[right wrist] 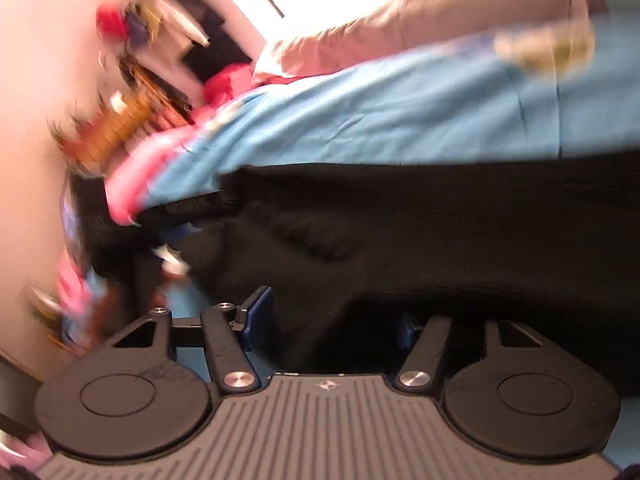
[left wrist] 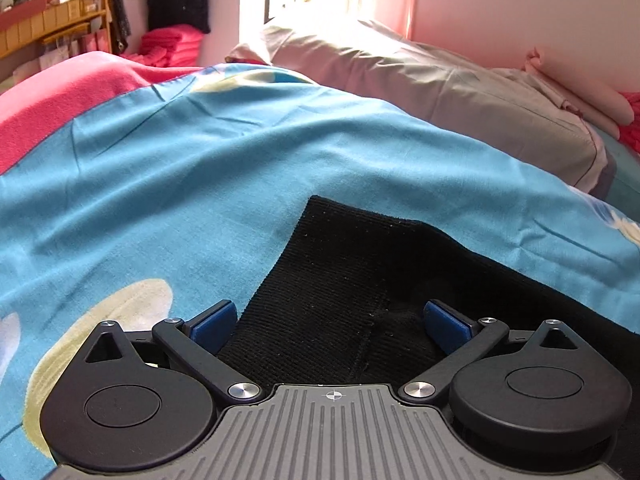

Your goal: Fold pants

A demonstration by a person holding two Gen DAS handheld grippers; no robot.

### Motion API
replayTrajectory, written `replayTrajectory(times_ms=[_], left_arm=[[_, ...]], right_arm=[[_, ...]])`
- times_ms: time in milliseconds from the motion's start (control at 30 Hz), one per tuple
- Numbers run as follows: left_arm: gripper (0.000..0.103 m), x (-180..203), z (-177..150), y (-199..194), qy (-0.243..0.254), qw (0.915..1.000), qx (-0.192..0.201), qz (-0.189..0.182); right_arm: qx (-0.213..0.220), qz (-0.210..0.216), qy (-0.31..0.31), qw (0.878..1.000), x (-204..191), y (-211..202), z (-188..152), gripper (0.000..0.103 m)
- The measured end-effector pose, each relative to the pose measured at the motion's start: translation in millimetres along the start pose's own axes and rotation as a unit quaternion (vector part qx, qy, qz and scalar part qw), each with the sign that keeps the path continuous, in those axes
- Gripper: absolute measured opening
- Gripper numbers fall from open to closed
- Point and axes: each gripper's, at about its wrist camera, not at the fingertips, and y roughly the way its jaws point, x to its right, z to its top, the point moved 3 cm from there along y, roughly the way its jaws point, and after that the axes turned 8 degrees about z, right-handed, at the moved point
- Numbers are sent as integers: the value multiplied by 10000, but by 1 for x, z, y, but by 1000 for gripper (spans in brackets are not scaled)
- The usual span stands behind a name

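Black ribbed pants (left wrist: 344,280) lie on a blue bedsheet (left wrist: 200,168). In the left wrist view my left gripper (left wrist: 330,326) is open, its blue pads (left wrist: 212,324) set on either side of a folded end of the pants, low over the cloth. In the right wrist view, tilted and blurred, the pants (right wrist: 420,232) stretch across the sheet (right wrist: 400,120). My right gripper (right wrist: 332,324) is partly open with black cloth bunched between its pads (right wrist: 258,316); the right pad is mostly hidden by the cloth.
A grey pillow (left wrist: 440,92) and folded pink cloth (left wrist: 580,96) lie at the far right of the bed. A pink blanket (left wrist: 60,96) lies at the left. A wooden shelf (left wrist: 52,28) and hanging clothes stand beyond the bed.
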Motion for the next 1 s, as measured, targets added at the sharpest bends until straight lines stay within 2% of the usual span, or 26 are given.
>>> replayTrajectory(times_ms=[33, 67, 100, 133, 167, 200, 233, 267, 300, 367, 400, 467, 500, 567, 633, 700, 767, 833, 867, 900, 933, 967, 1000], left_arm=[[103, 0, 0, 0, 2, 10000, -2, 6], [103, 0, 0, 0, 4, 10000, -7, 20], [103, 0, 0, 0, -2, 10000, -11, 29], [103, 0, 0, 0, -2, 10000, -18, 35], [103, 1, 0, -1, -3, 10000, -17, 49], [103, 0, 0, -1, -13, 10000, -16, 57], [103, -1, 0, -1, -32, 10000, -19, 66], [103, -2, 1, -1, -65, 9999, -28, 89], [103, -5, 1, 0, -111, 9999, -38, 106], [103, -8, 2, 0, -188, 9997, -78, 142], [103, -10, 3, 0, -200, 9994, -89, 255], [103, -15, 4, -2, -249, 9983, -10, 530], [103, -18, 5, -4, -323, 9984, -25, 466], [103, -22, 7, -7, -439, 9978, 40, 492], [103, -25, 8, -10, -416, 9954, 164, 850], [103, -28, 9, -9, -428, 9938, 175, 1008], [103, -33, 10, -8, -513, 9923, 143, 1115], [103, -40, 11, -11, -669, 9906, 202, 1178], [103, -44, 13, -14, -746, 9895, 271, 1205], [103, -46, 14, -18, -805, 9884, 361, 1236], [103, -48, 15, -21, -825, 9878, 441, 1247], [103, -48, 16, -22, -801, 9879, 494, 1234], [103, -47, 17, -22, -761, 9879, 515, 1246]], right_arm=[[-185, 131, -163, 9996, -6, 6, -8, 78], [-219, -84, -552, 9982, -12, 8, -11, 78], [-174, -387, -852, 9955, -13, 7, -9, 74], [31, -608, -771, 9952, -6, 2, -3, 70], [358, -678, -289, 9966, 7, -6, 4, 69], [541, -554, 242, 9967, 20, -10, 8, 57], [416, -514, 298, 9974, 20, -9, 8, 57], [29, -601, -111, 9981, 9, -2, 0, 60], [-387, -811, -773, 9929, -8, 4, -11, 64], [-835, -1642, -2115, 9599, -45, 9, -23, 64], [-903, -1802, -2365, 9505, -59, 4, -26, 67], [-969, -1811, -2547, 9450, -75, -5, -18, 75], [-927, -1776, -2645, 9434, -80, -9, -12, 77], [-576, -1883, -2789, 9399, -79, -13, 2, 80], [-180, -1894, -2644, 9455, -76, 0, 21, 81], [199, -1731, -2239, 9589, -60, 12, 38, 81], [150, -1744, -1803, 9679, -43, 32, 53, 76], [-74, -2067, -1585, 9654, -20, 60, 64, 61], [-43, -2446, -1605, 9562, -8, 76, 71, 56], [116, -2850, -1585, 9453, 1, 81, 79, 46], [366, -3015, -1353, 9431, 7, 77, 87, 41], [647, -2948, -942, 9487, 10, 69, 92, 31], [820, -2742, -706, 9556, 9, 62, 93, 37]])
